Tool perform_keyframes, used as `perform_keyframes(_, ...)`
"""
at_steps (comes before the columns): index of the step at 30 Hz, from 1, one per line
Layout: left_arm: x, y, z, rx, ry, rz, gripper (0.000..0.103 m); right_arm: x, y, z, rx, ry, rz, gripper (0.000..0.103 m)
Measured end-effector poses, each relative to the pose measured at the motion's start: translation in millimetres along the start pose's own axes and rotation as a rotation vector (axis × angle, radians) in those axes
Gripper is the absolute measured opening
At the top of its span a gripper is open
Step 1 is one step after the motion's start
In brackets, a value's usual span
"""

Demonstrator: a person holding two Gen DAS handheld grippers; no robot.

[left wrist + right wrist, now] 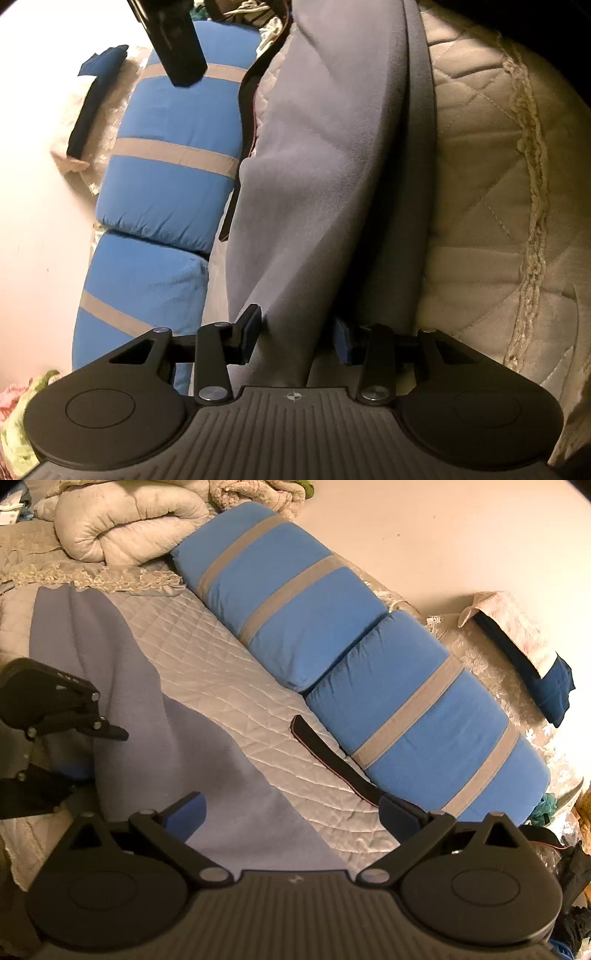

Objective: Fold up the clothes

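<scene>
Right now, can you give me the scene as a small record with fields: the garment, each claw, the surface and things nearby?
garment: grey-blue fleece garment, spread partly over the bed, one fold lifted
left claw: left claw, shut on a bunched fold of the garment
right claw: right claw, open, nothing between its fingers, above the garment's edge
surface: cream quilted bedspread
nearby: two blue cushions with grey stripes along the pale wall; rolled cream duvet at the far end; dark strap lying beside the cushions
</scene>
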State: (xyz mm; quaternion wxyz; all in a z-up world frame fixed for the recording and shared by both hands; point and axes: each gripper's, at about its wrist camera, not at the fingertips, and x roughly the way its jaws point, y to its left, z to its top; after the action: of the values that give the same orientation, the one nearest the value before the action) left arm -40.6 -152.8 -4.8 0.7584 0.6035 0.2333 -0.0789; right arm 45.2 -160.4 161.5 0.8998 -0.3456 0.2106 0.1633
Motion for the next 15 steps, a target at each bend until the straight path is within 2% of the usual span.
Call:
perform_keyframes(7,-2,4,-2,-0.042,0.002,0.007,0.039,-4,7,3,-0.004,0.031,0.002,0.103)
perform_keyframes(15,-5,5,-2,-0.059,0.016,-0.008,0.039,-5,14,4,0.051,0.035,0.011,0.103)
